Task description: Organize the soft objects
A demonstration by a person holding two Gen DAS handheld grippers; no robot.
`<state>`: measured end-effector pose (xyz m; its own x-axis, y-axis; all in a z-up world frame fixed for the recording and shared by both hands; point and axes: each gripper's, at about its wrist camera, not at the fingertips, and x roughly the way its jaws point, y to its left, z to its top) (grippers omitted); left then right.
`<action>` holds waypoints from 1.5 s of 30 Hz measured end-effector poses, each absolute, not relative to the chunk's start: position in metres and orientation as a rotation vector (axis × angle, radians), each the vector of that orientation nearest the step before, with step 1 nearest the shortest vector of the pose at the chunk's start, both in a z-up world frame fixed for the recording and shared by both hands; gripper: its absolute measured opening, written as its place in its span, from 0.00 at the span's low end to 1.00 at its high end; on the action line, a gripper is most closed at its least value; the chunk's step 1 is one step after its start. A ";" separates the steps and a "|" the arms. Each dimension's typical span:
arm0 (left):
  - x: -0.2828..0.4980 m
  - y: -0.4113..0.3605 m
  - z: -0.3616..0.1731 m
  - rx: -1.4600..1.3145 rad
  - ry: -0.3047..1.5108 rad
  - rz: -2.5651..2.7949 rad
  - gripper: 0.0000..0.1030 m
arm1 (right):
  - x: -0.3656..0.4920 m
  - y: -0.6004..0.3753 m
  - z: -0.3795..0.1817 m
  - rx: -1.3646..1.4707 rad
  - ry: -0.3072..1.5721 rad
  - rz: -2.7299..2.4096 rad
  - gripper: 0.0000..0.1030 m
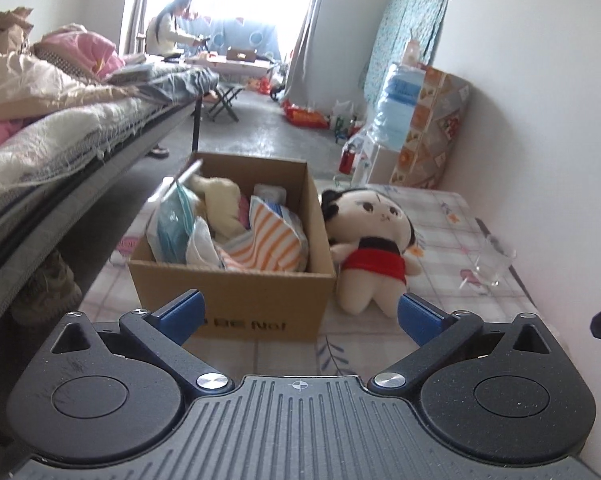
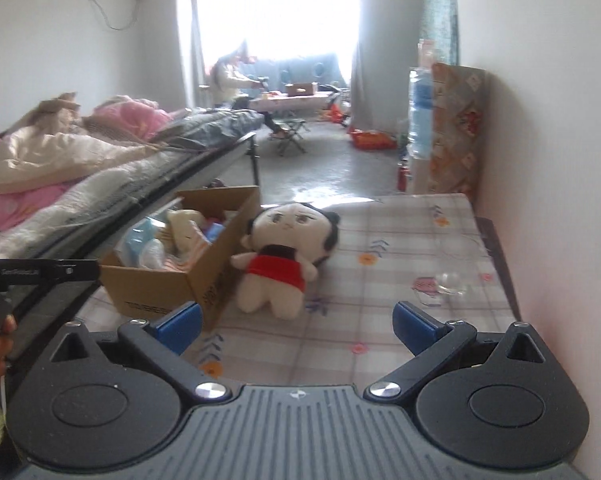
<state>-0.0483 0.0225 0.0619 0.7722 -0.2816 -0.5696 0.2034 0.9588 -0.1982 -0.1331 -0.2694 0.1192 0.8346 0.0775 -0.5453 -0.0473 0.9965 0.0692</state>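
Both grippers empty, jaws wide apart.
The doll (image 1: 370, 246) leans against the filled box (image 1: 236, 276) on the desk (image 2: 400, 240).

A low table (image 2: 412, 240) w/ a checked flower cloth is seen. On it are set a cardboard box (image 1: 236, 300), a plush doll (image 1: 370, 248) leaned against the box's side, & a clear glass (image 1: 494, 258) well apart, near the wall.

Red-dressed cream doll (image 1: 370, 240), brown box (image 1: 236, 292), checked tablecloth (image 2: 400, 280).
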 end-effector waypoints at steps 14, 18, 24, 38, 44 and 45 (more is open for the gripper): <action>-0.046 -0.010 0.058 -0.023 0.660 -0.133 1.00 | -0.121 -0.257 0.101 -0.013 0.541 -0.159 1.00; -0.040 -0.021 0.053 -0.018 0.681 -0.190 1.00 | -0.121 -0.261 0.101 0.017 0.540 -0.136 1.00; -0.039 -0.032 0.049 0.020 0.644 -0.160 1.00 | -0.114 -0.267 0.095 0.003 0.537 -0.136 1.00; -0.036 -0.030 0.047 0.025 0.652 -0.069 1.00 | -0.102 -0.274 0.087 0.103 0.548 -0.096 1.00; -0.036 -0.026 0.049 0.010 0.643 -0.059 1.00 | -0.100 -0.270 0.086 0.096 0.547 -0.097 1.00; -0.036 -0.026 0.049 0.008 0.643 -0.056 1.00 | -0.101 -0.270 0.086 0.097 0.541 -0.094 1.00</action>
<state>-0.0359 -0.0260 0.0488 0.7986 -0.0503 -0.5997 0.0550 0.9984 -0.0105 -0.1009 -0.2702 0.0863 0.8534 -0.0635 -0.5174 0.1145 0.9911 0.0674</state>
